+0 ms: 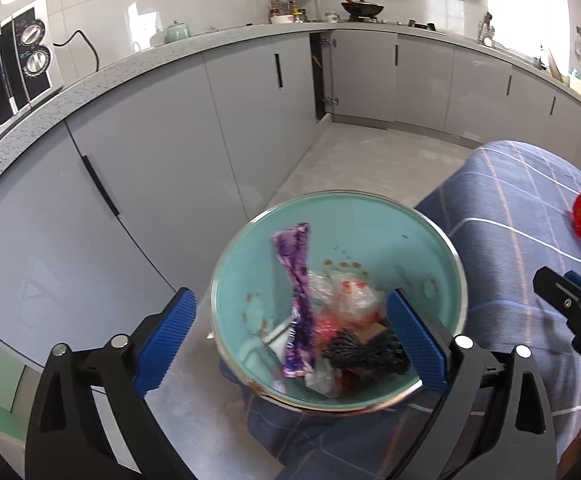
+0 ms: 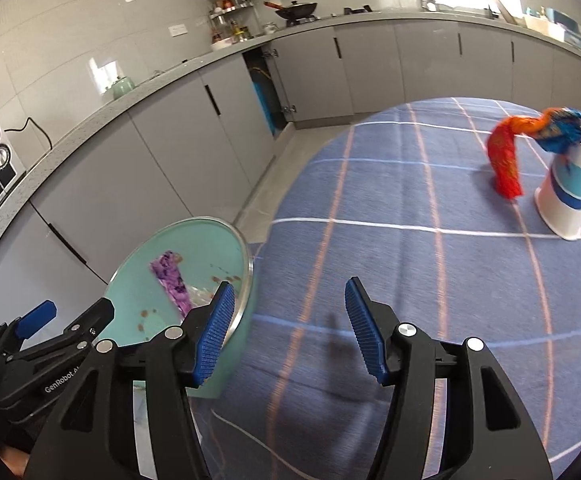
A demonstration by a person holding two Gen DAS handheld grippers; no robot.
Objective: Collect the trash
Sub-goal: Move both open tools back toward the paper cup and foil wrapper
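White lettering "GenRobot.AI", perhaps cut short, marks the left gripper [image 2: 62, 328], spread wide and empty above the teal bin [image 1: 430, 248] holding a purple wrapper [image 1: 298, 300]. Right gripper [image 2: 290, 328] gapes half-open, empty, over the checked cloth [image 2: 430, 280].

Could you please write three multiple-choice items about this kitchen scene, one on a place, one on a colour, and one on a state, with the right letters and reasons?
1. Where does the long purple foil wrapper lie?
A. inside the round turquoise bin
B. on the blue checked tablecloth
C. on the grey floor

2. What colour is the crumpled wrapper hanging from the white-and-blue paper cup?
A. green
B. orange-red
C. black

3. How does the right gripper stand?
A. shut on the cup
B. shut on a wrapper
C. open and empty

Key: 1 A, it leans among the other trash in the bin; 2 B, the drooping wrapper is orange-red; 3 C, only cloth shows between the blue pads.
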